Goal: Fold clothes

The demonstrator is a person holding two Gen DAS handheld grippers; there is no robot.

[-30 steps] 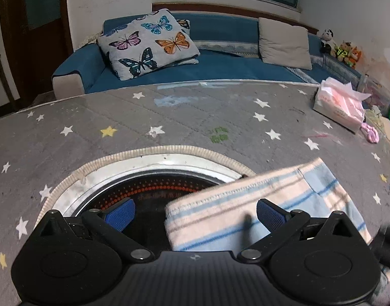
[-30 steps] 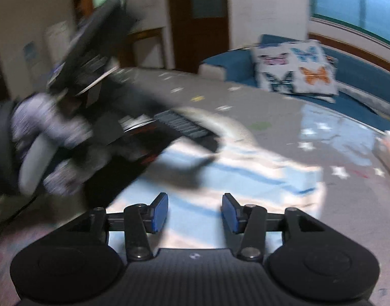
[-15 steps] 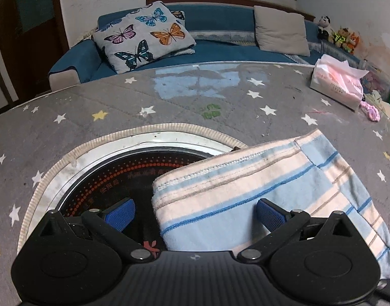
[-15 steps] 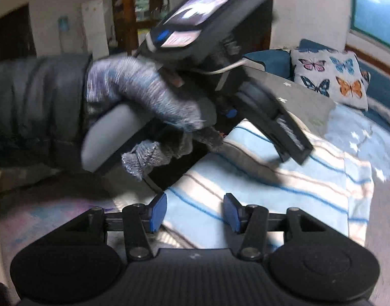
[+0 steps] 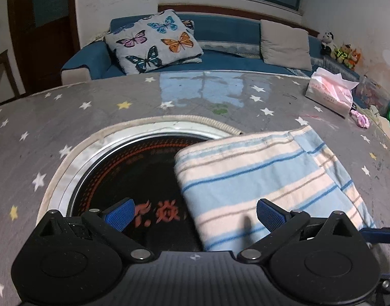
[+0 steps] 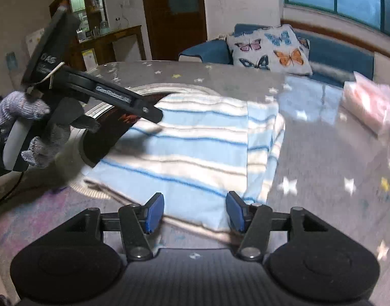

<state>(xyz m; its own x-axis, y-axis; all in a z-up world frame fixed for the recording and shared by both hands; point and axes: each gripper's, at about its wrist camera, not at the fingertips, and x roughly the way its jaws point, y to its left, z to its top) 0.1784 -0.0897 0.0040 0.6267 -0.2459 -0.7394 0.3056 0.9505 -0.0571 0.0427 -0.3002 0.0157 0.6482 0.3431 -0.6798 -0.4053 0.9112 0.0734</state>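
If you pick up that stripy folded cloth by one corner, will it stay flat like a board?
Probably not. The striped cloth looks soft and thin, so it would likely droop and unfold; its layers lie loosely at the edge. It probably weighs little. One part overhangs the round cooktop, so a push might slide it.

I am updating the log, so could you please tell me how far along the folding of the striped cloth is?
Done: the striped cloth lies folded in flat layers on the star-patterned table, partly over the round burner. In hand: nothing; the left gripper and right gripper both hover with jaws open, gripping no fabric. Left: perhaps one more fold or a tidy of the uneven right edge, though I cannot tell whether this is the intended final size.
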